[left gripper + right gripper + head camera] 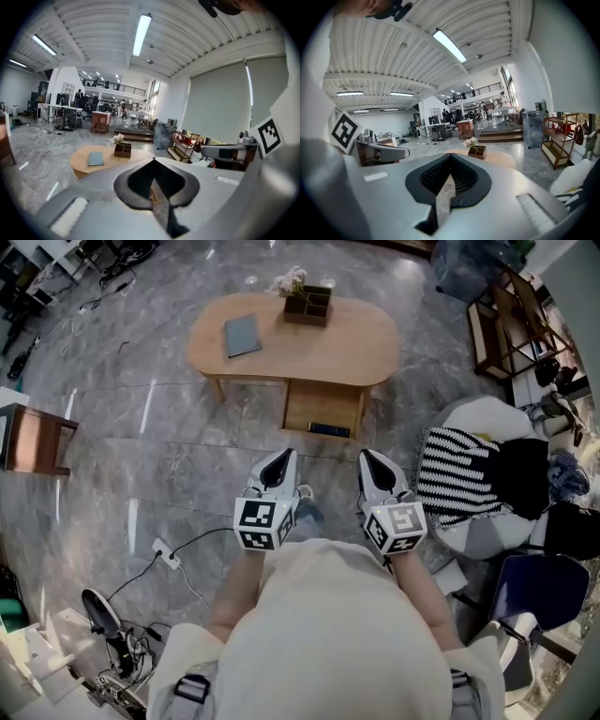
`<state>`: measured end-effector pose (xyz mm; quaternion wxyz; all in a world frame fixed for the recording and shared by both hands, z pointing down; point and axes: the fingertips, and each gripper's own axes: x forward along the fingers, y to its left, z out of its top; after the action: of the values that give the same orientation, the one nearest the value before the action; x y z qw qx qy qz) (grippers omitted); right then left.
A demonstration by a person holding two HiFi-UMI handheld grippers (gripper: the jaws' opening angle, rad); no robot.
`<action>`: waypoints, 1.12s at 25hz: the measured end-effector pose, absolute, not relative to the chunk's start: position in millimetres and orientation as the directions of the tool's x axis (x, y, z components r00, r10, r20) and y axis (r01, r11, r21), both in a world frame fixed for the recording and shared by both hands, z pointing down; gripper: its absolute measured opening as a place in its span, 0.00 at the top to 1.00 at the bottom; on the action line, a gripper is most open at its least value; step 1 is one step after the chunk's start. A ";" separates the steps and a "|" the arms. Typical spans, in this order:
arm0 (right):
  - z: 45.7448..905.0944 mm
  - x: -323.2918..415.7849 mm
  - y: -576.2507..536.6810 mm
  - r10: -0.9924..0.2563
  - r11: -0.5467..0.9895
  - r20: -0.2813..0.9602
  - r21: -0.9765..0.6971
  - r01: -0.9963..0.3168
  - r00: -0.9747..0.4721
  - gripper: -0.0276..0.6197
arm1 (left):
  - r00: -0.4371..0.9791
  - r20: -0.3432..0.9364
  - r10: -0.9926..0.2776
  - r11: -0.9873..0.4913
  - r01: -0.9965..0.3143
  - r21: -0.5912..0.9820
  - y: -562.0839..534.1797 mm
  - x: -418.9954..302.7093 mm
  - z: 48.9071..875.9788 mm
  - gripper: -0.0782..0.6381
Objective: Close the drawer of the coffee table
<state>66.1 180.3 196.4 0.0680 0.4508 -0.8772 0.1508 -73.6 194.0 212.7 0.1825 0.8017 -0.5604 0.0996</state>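
The oval wooden coffee table (366, 348) stands ahead on the grey marble floor. Its drawer (322, 409) juts out of the near side, open, with a dark object (329, 429) at its front edge. My left gripper (278, 463) and right gripper (375, 463) are side by side, both shut and empty, a short way in front of the drawer and not touching it. In the left gripper view the table top (110, 161) shows beyond the closed jaws. In the right gripper view, part of the table (499, 158) shows past the jaws.
On the table lie a blue-grey book (242, 335) and a wooden organiser with flowers (307, 304). A striped cushion on a white seat (469, 474) is at the right, a wooden stool (37, 439) at the left. A cable with a plug (167, 554) crosses the floor.
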 end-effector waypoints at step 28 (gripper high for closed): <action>299.6 50.1 8.5 -0.789 0.372 0.427 -0.239 -0.897 -0.441 0.96 | 0.447 0.555 -0.701 -0.352 -0.894 0.276 18.3 -152.9 345.6 0.89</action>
<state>50.1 8.5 299.6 0.1212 0.5146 -0.8193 0.2221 -152.9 18.3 345.6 0.2788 0.8037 -0.4963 0.1731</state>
